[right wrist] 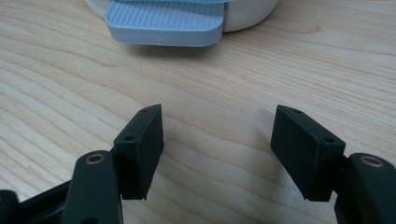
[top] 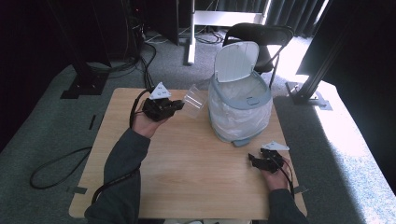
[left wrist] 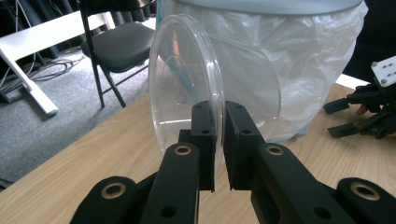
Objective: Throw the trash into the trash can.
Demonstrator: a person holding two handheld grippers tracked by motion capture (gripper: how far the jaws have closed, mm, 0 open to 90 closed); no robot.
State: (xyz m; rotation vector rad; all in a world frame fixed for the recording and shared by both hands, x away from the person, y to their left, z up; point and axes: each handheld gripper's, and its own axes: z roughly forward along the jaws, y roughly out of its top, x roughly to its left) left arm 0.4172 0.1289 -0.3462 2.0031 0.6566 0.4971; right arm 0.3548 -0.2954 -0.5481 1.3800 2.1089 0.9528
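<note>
Your left hand-held gripper [left wrist: 219,140] pinches the clear plastic cup [left wrist: 210,84] by its rim beside the open bin [top: 239,109]; lift it above the liner before releasing. Right hand-held gripper [right wrist: 217,140] gapes empty over the bench [right wrist: 70,70]

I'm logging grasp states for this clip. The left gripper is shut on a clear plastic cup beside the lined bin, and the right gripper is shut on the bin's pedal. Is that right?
Not quite. The right gripper is open, its jaws wide apart above bare table, short of the pedal; the right gripper view shows this. The left gripper is indeed shut on the clear plastic cup beside the lined bin.
</note>
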